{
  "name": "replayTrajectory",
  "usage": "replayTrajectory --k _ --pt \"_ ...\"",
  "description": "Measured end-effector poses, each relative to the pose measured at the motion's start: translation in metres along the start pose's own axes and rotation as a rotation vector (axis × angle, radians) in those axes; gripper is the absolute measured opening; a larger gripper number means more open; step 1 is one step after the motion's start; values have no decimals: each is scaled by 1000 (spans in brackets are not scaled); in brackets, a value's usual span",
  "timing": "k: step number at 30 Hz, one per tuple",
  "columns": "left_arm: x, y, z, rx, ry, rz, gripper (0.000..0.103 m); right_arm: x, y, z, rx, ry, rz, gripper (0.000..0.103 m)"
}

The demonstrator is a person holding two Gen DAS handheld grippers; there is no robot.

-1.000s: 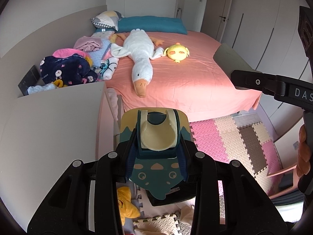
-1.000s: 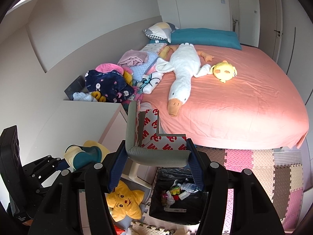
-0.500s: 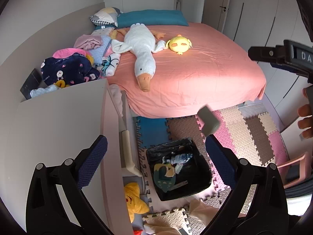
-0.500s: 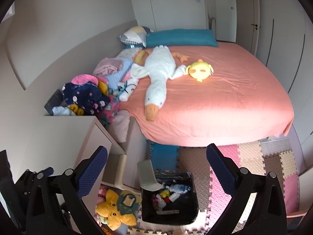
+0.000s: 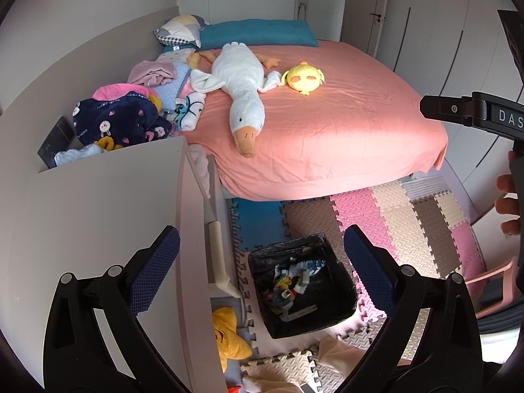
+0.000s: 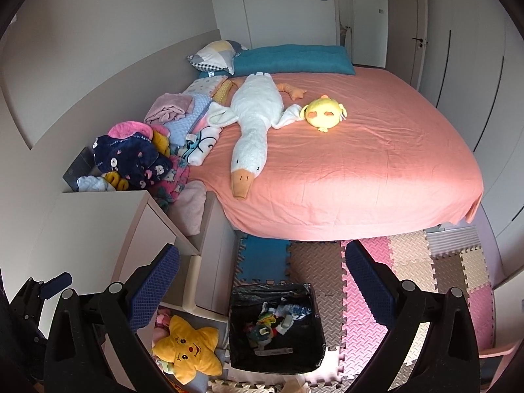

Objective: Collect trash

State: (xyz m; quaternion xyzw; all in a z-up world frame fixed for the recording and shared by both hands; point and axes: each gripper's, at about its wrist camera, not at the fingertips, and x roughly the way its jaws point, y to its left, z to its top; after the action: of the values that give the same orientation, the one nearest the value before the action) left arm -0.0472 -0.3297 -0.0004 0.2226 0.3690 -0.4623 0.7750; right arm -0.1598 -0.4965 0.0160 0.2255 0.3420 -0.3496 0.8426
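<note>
A black-lined trash bin [image 5: 340, 308] stands on the foam mat floor below both grippers, with several pieces of trash [image 5: 291, 281] inside. It also shows in the right wrist view [image 6: 311, 353], holding the same trash [image 6: 275, 321]. My left gripper [image 5: 262, 268] is open and empty, high above the bin beside the desk. My right gripper [image 6: 262, 281] is open and empty above the bin. The right gripper's body shows at the right edge of the left wrist view [image 5: 471, 114].
A white desk [image 5: 98, 229] is at the left. A pink bed [image 6: 360, 170] carries a goose plush [image 6: 252, 124], a yellow plush [image 6: 324, 113] and piled clothes [image 6: 137, 157]. A yellow star plush [image 6: 186, 350] lies on the floor. A pink chair [image 5: 491, 281] is at right.
One second ago each gripper was shut on a piece of trash. Both opened and the pieces dropped into the bin. Both grippers have since steadied above it.
</note>
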Motion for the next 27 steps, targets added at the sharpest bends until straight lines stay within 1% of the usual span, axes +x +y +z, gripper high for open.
replayTrajectory --k 19,27 --pt "-6 2 0 -21 0 -4 97 -4 2 3 -4 -3 -1 100" --pt "-6 -2 1 -4 -9 4 97 -4 2 3 -3 -4 0 100"
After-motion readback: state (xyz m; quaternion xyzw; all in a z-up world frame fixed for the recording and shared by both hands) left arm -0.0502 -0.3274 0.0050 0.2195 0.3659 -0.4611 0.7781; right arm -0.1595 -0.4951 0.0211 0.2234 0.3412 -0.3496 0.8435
